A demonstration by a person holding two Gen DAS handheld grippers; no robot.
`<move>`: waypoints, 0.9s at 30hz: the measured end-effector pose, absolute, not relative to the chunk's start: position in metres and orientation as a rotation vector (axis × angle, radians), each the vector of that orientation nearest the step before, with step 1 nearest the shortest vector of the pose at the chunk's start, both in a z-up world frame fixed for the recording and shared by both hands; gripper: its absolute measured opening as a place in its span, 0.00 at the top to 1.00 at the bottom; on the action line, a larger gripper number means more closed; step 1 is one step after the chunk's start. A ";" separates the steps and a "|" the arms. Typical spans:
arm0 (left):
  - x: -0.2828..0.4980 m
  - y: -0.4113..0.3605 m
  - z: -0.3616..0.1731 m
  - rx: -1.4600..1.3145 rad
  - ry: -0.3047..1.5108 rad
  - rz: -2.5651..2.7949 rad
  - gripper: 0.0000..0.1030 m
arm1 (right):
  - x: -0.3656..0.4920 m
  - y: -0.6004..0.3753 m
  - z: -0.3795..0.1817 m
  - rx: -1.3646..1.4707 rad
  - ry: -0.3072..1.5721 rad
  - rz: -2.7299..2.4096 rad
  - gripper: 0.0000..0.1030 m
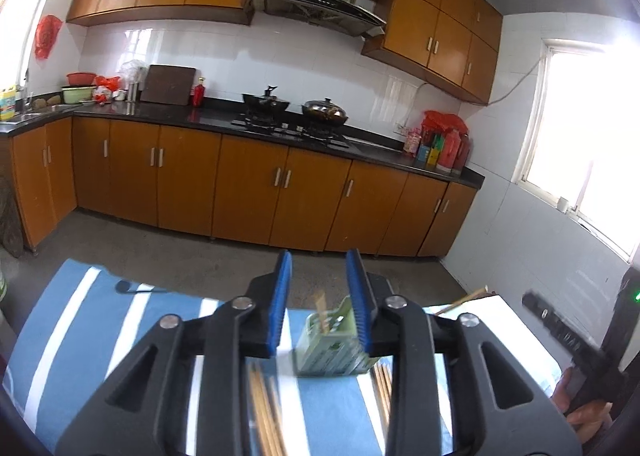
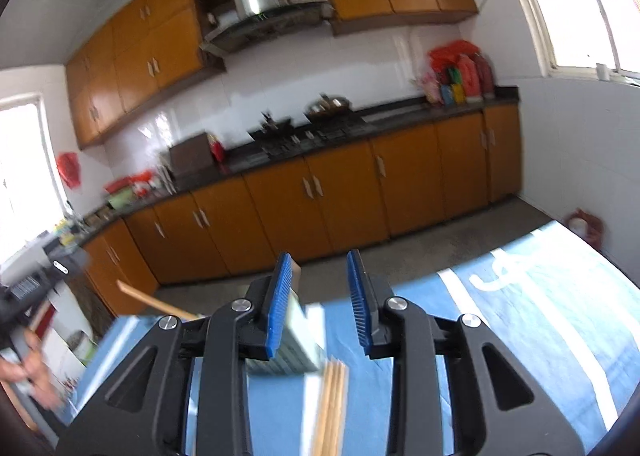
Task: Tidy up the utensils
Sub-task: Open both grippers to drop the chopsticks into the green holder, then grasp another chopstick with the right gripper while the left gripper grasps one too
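A green slotted holder point(image 1: 330, 344) stands on a blue cloth with white stripes point(image 1: 100, 336), and everything else is easiest placed from it. Thin wooden sticks poke up out of its top, blurred. The left gripper point(image 1: 320, 304) hangs over the holder with its blue pads point(image 1: 280, 304) spread apart and nothing pinched between them; the holder shows in the gap, close against the right-hand pad, though whether it touches that pad I cannot tell. On the cloth just in front of the holder lie loose chopsticks point(image 1: 264, 412), some to its left and a few to its right. Beyond the holder to its left a dark spoon point(image 1: 132, 288) lies near the cloth's far edge. In the right wrist view the right gripper point(image 2: 320, 304) is likewise parted and empty, the holder point(image 2: 296, 340) sitting behind its left pad, with a bundle of chopsticks point(image 2: 332, 404) lying on the cloth directly in front of the holder. Left of the holder a single wooden stick point(image 2: 156, 302) slants upward.
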State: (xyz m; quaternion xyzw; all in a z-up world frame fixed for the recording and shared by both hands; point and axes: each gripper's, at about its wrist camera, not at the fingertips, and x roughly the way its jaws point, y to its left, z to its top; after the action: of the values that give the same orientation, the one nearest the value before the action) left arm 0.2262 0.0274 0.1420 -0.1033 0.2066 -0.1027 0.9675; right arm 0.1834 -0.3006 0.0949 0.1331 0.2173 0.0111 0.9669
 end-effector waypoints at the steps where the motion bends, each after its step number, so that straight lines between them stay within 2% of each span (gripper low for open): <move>1: 0.221 0.034 0.139 -0.209 0.423 -0.196 0.66 | 0.180 -0.302 0.084 0.259 0.468 0.007 0.71; 7: 0.195 0.063 0.069 -0.177 0.570 -0.054 0.49 | 0.175 -0.296 -0.023 0.273 0.770 0.009 0.71; 11: 0.191 0.070 0.004 -0.165 0.730 0.012 0.49 | 0.172 -0.269 -0.066 0.305 0.881 0.079 0.76; 16: 0.181 0.073 -0.051 -0.187 0.850 0.036 0.43 | 0.173 -0.238 -0.081 0.262 0.920 0.114 0.79; 27: 0.176 0.046 -0.056 -0.115 0.860 0.005 0.41 | 0.168 -0.231 -0.087 0.179 0.912 0.104 0.80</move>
State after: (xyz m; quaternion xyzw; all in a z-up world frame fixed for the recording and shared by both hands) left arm 0.1755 0.0465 -0.0562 -0.0559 0.4168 0.0025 0.9073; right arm 0.1683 -0.2314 -0.0873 0.0865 0.4396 0.0500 0.8926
